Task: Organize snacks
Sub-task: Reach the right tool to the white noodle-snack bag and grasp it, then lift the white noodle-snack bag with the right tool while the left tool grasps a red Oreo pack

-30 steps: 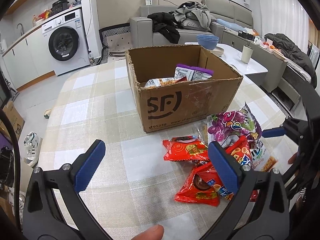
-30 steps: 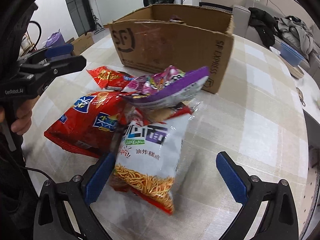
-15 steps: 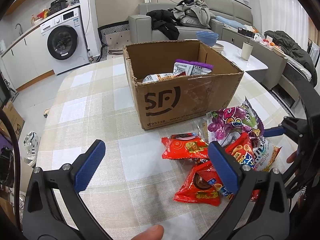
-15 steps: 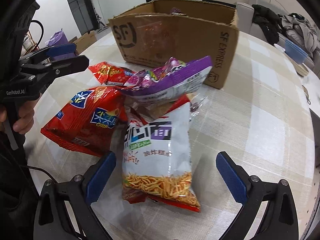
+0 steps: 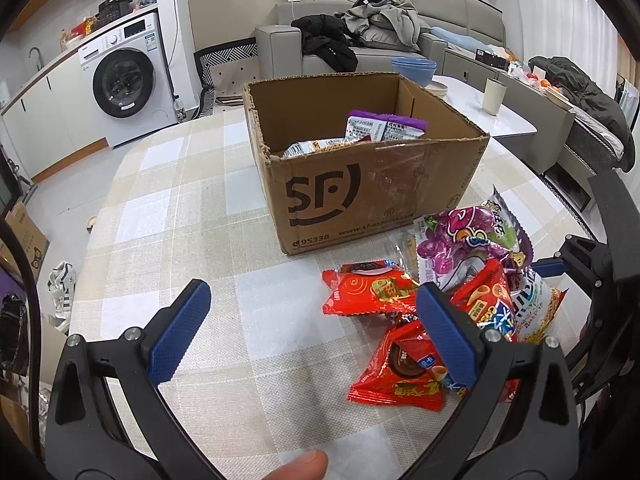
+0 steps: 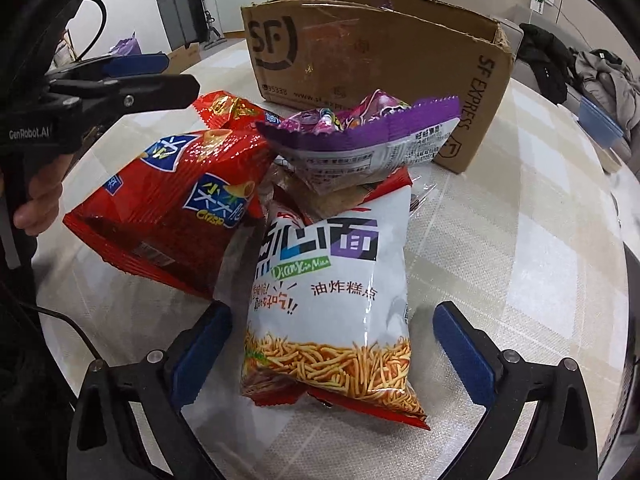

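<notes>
Washing machine (image 5: 126, 80), grey sofa (image 5: 360, 40) (clothes-strewn)

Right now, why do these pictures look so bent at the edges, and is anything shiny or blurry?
Left wrist view: fisheye lens curves the table, dark corners; cardboard box sharp. Right wrist view: same bulge; glare on the glossy white noodle-snack bag, whose print reads sharp; the background looks softer.

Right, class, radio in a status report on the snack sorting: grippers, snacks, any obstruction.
Left gripper open, empty. Right gripper open, straddling white noodle bag, not clamped. Purple bag overlaps its far end. Cardboard box open beyond the pile.
</notes>
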